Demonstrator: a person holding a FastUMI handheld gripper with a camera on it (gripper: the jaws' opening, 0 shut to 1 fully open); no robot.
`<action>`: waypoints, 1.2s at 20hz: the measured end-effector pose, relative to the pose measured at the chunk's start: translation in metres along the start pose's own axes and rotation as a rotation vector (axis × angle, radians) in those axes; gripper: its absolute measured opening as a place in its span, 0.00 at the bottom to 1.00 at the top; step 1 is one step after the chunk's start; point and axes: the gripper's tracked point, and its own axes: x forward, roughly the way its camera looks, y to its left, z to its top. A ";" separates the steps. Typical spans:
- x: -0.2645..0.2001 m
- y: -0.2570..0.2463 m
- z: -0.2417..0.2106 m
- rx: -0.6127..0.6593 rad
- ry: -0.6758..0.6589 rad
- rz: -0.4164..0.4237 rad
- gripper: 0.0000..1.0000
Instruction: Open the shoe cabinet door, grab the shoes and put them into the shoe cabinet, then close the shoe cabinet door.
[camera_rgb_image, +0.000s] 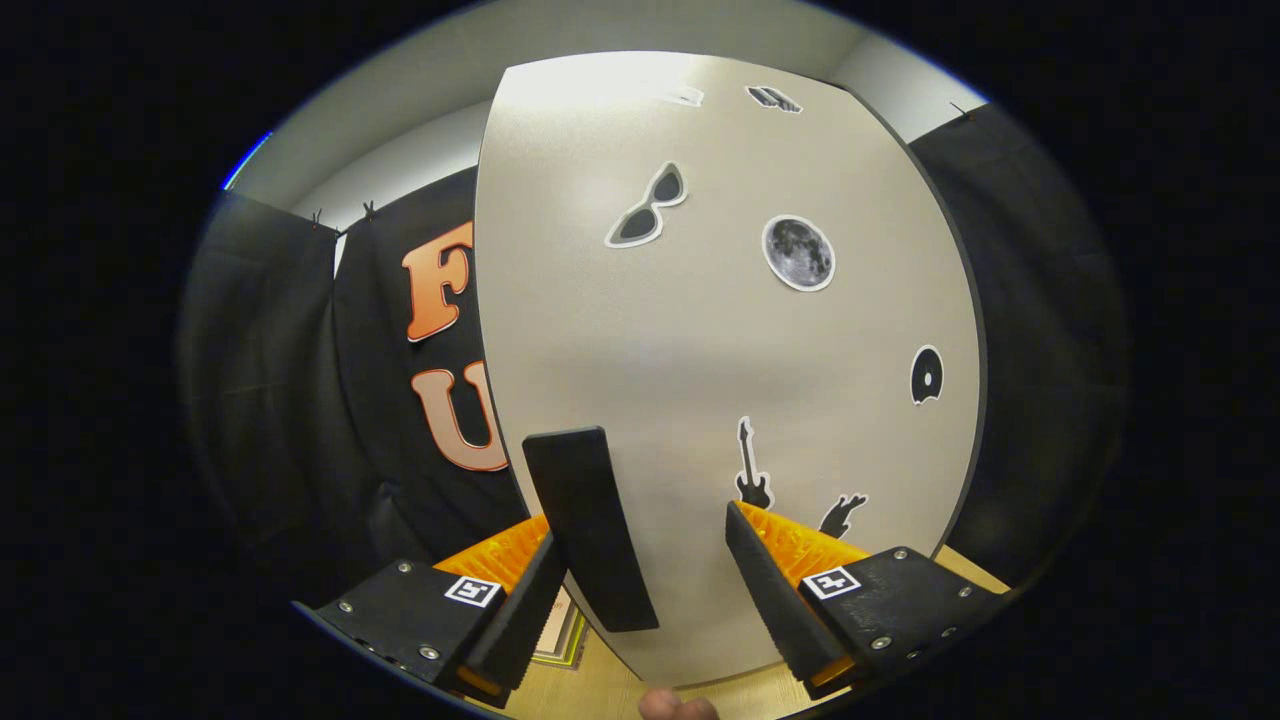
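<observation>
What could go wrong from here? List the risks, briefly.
1. The open gripper has the door handle beside one finger, not centred, so closing may only clip it.
2. The cabinet door is very close, and its near edge could strike the fingers.
3. A fingertip sits below the door.

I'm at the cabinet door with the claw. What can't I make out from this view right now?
- Cabinet inside: hidden behind the door, in the gripper view.
- Shoes: nowhere to be made out here.
- Claw grip: open, fingers either side of the black handle; whether the near finger touches it is unclear.
- Fingertip below the claw: cut off by the edge.
</observation>
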 end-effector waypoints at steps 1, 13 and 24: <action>0.001 0.001 0.000 0.001 0.001 -0.008 0.94; 0.009 0.002 0.002 -0.008 -0.006 -0.053 0.94; -0.055 0.002 0.015 -0.020 -0.008 -0.027 0.95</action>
